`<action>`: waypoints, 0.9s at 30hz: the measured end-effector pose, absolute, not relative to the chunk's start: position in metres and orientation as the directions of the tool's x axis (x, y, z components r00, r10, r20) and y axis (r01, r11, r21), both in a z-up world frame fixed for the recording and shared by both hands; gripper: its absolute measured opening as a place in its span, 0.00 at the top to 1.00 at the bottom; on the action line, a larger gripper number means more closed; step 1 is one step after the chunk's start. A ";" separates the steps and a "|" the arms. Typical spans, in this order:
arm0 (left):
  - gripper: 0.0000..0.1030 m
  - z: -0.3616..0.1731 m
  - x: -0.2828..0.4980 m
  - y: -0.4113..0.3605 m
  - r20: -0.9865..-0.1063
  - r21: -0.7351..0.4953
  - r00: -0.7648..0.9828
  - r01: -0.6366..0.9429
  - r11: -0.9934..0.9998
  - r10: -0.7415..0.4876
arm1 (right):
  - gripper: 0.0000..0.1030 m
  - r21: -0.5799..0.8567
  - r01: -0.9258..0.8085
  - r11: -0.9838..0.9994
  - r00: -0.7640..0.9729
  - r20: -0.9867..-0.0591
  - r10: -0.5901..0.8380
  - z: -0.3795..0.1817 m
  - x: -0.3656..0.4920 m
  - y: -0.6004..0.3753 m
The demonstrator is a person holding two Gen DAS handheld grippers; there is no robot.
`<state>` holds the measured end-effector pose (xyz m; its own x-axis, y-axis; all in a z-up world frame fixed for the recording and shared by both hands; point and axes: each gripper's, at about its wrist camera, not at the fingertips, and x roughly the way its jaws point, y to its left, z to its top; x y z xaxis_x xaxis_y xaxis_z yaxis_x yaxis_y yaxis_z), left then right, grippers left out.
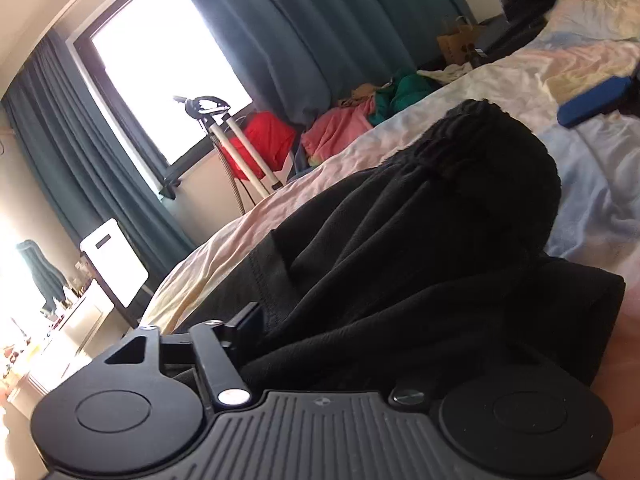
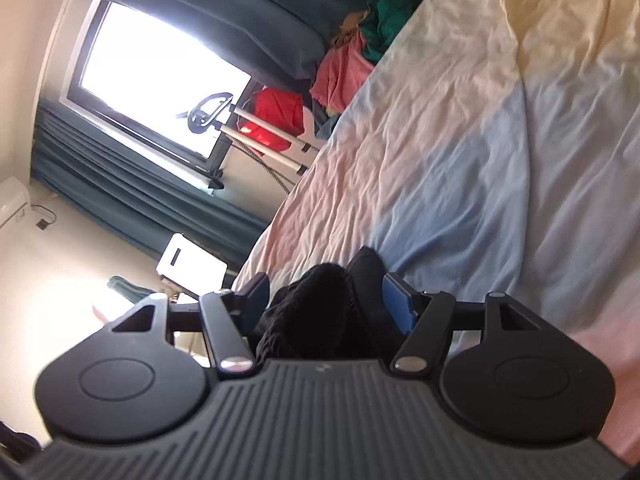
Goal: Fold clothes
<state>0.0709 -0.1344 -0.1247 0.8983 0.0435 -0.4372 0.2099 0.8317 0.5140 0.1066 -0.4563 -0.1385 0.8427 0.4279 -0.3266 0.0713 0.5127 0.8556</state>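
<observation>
Black fabric fills the space in front of both your grippers: the black garment (image 1: 420,248) lies bunched on the bed (image 1: 592,168), its ribbed waistband end raised toward the far side. Your left gripper (image 1: 320,332) is buried in it; only one finger (image 1: 246,320) shows at the cloth's stitched hem, the other is hidden under the folds, so you cannot tell how wide it stands. Your right gripper (image 2: 326,304) is clamped on a thick wad of the black garment (image 2: 316,312), the blue pads (image 2: 396,304) pressing it from both sides above the pastel sheet. Beyond the bed, a pile of clothes (image 1: 360,120) sits below the teal curtains (image 1: 304,32), near a bright window (image 1: 160,80).
</observation>
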 end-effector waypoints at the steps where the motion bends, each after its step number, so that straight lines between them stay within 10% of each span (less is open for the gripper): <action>1: 0.20 -0.121 0.069 -0.128 -0.467 0.493 0.884 0.233 0.838 0.029 | 0.36 0.861 0.070 0.504 0.830 -0.330 0.449 -0.141 0.108 -0.453; 27: 0.01 -0.110 0.004 -0.048 -0.418 0.390 0.908 0.134 0.911 0.045 | 0.22 0.900 0.127 0.417 0.698 -0.380 0.607 -0.174 0.127 -0.391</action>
<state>0.0036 -0.0480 -0.1100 0.9076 0.0449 -0.4175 0.1342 0.9111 0.3897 0.1270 -0.3914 -0.1736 0.6976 0.6075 -0.3798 0.1265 0.4174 0.8999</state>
